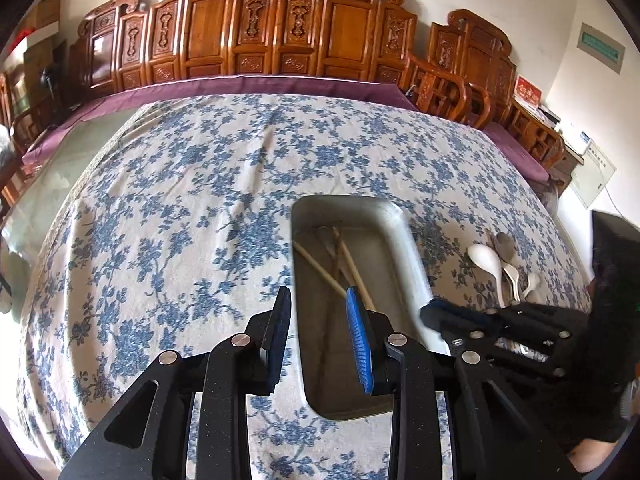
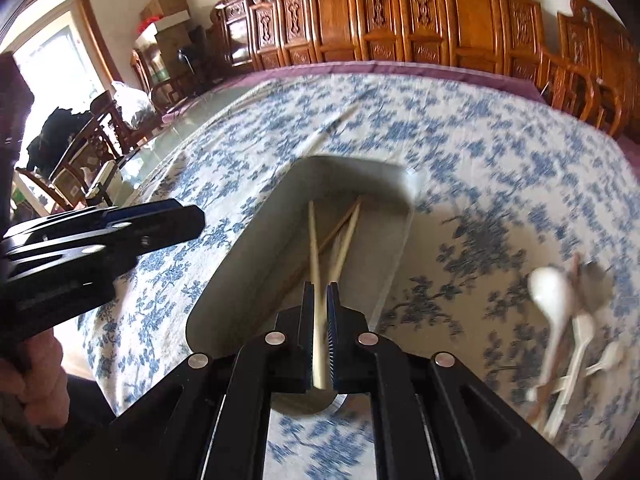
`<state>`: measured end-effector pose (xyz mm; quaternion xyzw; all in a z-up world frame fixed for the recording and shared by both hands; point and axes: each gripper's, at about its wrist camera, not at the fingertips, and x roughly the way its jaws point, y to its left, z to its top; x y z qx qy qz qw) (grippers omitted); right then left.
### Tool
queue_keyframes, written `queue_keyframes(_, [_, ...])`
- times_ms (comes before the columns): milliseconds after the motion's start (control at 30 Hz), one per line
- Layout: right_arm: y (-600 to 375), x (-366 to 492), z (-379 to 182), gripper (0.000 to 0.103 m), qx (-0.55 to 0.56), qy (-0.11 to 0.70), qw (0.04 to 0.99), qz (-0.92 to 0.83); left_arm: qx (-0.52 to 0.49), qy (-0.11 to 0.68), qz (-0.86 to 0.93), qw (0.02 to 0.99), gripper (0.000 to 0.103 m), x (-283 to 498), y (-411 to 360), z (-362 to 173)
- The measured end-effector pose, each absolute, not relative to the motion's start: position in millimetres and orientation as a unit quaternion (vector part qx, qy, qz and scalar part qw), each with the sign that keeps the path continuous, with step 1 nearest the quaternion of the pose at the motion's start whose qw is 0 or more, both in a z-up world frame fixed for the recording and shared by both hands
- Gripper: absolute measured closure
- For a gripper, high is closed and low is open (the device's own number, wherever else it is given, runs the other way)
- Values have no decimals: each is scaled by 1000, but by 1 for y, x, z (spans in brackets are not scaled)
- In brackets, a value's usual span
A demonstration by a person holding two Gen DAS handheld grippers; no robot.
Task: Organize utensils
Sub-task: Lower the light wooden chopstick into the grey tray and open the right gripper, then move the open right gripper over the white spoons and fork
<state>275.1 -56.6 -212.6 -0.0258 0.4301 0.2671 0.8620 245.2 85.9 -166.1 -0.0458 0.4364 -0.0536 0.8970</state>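
Chopsticks: pale wooden chopsticks lie crossed on the floor of a long grey metal tray, directly ahead of and below the right gripper.
Held chopstick: one pale stick runs between the fingers of the right black two-finger gripper, whose blue-padded jaws are nearly together and clamp it; its far end points down into the tray.
Left gripper: the left black two-finger gripper hangs over the tray's near-left edge with its jaws spread wide and nothing between them; the chopsticks in the tray sit just ahead of its blue-padded right finger.
Tray: it rests on a white tablecloth with blue flowers, its long axis running away from both grippers.
Spoons: white ceramic spoons lie in a loose bunch on the cloth to the right of the tray, apart from it; blurred in the right view, clearer in the left view.
Stray stick: another pale chopstick lies on the cloth beyond the tray's far end.
Background: carved brown wooden chairs line the far side of the table.
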Motion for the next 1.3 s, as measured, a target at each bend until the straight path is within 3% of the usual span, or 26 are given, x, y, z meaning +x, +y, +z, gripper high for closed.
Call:
queue_keyframes(200, [-112, 260, -199, 94, -50, 408, 881, 234, -34, 438, -70, 896, 76, 246, 63, -168])
queue_keyframes(300, [-139, 257, -201, 91, -55, 407, 887, 212, -24, 435, -77, 897, 60, 246, 52, -167])
queue_keyframes(400, [-170, 256, -207, 89, -53, 412, 890, 188, -15, 434, -88, 897, 57, 244, 40, -168])
queue_keyframes(600, [-224, 260, -225, 79, -36, 430, 890, 144, 0, 431, -104, 896, 42, 241, 13, -171])
queue_keyframes(767, [-243, 265, -234, 74, -27, 435, 891, 131, 5, 432, -121, 894, 42, 238, -12, -178])
queue_keyframes(1300, [-240, 275, -276, 74, -10, 476, 868, 145, 51, 447, -152, 880, 42, 232, -66, -202])
